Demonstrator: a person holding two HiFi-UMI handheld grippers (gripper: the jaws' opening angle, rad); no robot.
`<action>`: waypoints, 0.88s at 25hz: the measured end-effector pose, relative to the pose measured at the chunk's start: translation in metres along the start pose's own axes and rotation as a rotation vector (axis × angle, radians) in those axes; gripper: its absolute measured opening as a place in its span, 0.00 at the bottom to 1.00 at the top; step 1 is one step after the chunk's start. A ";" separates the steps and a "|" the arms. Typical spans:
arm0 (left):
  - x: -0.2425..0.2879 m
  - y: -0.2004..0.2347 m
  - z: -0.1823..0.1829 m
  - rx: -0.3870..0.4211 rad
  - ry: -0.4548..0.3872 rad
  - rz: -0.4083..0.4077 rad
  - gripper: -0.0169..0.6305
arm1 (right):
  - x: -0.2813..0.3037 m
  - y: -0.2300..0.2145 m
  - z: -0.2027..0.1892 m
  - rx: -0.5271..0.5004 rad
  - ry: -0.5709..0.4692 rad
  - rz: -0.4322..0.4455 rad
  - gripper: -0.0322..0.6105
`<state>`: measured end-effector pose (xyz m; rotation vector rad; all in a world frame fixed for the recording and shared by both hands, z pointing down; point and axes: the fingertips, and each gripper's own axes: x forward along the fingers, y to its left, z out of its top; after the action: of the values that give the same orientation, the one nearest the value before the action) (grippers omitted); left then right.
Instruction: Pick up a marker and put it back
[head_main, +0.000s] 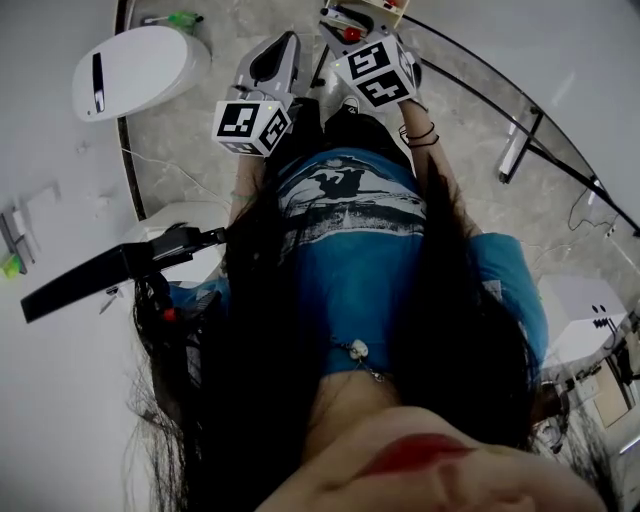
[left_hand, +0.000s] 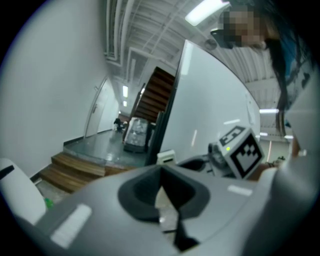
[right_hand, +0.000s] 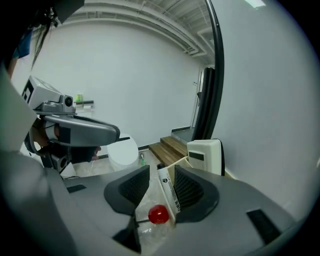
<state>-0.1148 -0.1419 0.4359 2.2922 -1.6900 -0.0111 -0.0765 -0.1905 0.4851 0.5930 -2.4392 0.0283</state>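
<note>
Right hand-held gripper (right_hand: 161, 176): jaws wide apart, gripping nothing. White cylindrical marker with black cap (right_hand: 169, 192) stands between them, just beside small red ball (right_hand: 159, 214). Left hand-held gripper (left_hand: 160, 175): jaws together, empty.

support: marbled floor (head_main: 190, 130) | resting on it: white oval unit (head_main: 135, 70), green bottle (head_main: 183, 18)

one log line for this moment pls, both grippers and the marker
left gripper: shut, empty | right gripper: open | marker: between right jaws, not clamped | red ball: beside marker
</note>
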 end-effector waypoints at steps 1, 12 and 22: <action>0.004 0.004 0.003 0.001 0.003 -0.004 0.03 | 0.004 -0.006 0.003 -0.002 0.014 -0.004 0.26; -0.010 0.006 0.021 0.033 0.002 -0.095 0.03 | -0.009 0.015 -0.022 -0.060 0.186 -0.092 0.23; 0.006 0.000 0.018 0.031 0.018 -0.153 0.03 | -0.042 -0.008 -0.023 0.068 0.099 -0.210 0.20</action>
<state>-0.1157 -0.1517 0.4199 2.4310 -1.5130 0.0032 -0.0308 -0.1771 0.4782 0.8545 -2.2766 0.0528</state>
